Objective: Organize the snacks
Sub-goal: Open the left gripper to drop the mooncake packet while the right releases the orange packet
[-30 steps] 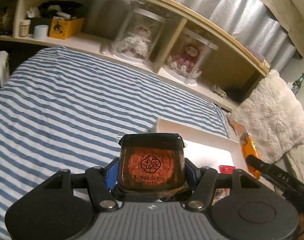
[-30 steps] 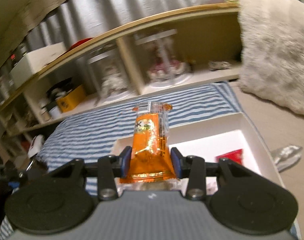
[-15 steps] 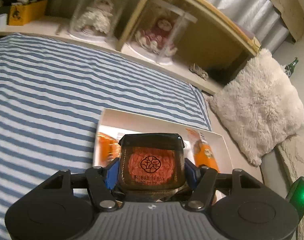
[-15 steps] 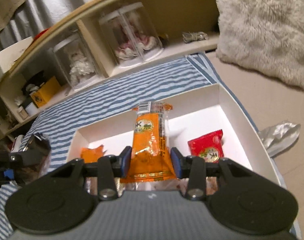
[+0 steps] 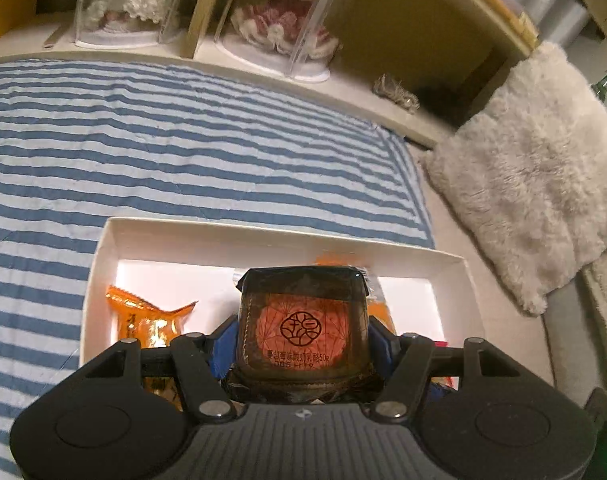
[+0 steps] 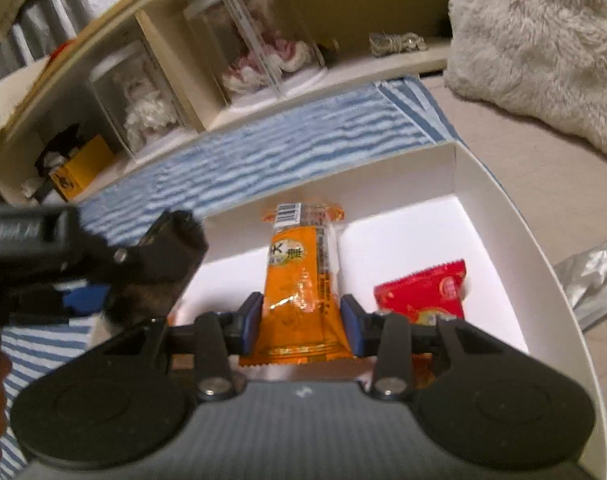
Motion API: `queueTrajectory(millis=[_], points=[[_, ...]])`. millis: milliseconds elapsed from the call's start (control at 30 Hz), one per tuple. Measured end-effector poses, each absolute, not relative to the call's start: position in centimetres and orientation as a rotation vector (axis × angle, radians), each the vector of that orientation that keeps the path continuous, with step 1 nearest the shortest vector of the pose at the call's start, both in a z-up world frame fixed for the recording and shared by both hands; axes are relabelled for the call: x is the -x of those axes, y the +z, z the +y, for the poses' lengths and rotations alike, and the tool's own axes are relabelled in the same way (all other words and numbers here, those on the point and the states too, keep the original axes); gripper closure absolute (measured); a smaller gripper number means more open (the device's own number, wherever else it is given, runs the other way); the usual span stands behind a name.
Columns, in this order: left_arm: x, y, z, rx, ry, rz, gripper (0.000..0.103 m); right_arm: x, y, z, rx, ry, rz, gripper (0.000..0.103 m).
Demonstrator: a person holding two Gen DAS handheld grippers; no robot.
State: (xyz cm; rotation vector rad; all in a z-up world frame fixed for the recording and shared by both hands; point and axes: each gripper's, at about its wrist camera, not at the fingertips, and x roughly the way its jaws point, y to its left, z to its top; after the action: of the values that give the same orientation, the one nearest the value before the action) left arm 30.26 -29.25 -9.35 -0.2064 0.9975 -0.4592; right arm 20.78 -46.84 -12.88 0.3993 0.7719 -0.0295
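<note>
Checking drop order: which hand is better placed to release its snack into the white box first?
Probably right: its tool holds the orange packet over the white box's bare floor; the left tool hangs at its edge.

My left gripper hangs over the near-left part of the box, a dark packet clamped between its pads; another wrapper lies in the box just left of it. My right gripper sits beside it to the right, over the box's middle, pinching a long packet; a flat sachet lies inside, to its right. The box rests on the striped cover, shelf behind, fluffy cushion off right
</note>
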Motion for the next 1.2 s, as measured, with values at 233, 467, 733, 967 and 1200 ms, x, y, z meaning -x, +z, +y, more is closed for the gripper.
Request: queueTrajectory(millis=[233,467,733,967,1200], points=[[-31.9,-11.5,-30.5,0.151,-0.395,1.029,0.037,-21.1,-13.2,-47.2,-0.371,-0.019,0.793,0.055],[-32.0,-10.5,-30.3,0.125,-0.413,1.011,0.025,-20.7,-12.8,-47.6,-0.429,0.022,0.787,0.027],[-30.9,-9.3,-29.8,0.079,-0.412,1.0,0.022,-20.2,-12.5,-47.4,-0.405,0.002,0.796,0.026],[-29.5,-7.9,-28.7,0.034,-0.412,0.975,0.011,-19.5,-11.8,-47.2,-0.373,-0.015,0.793,0.02],[-27.4,-6.6,-26.3,0.032,-0.397,0.953,0.0,-18.4,-10.7,-46.8,-0.329,-0.044,0.783,0.009]])
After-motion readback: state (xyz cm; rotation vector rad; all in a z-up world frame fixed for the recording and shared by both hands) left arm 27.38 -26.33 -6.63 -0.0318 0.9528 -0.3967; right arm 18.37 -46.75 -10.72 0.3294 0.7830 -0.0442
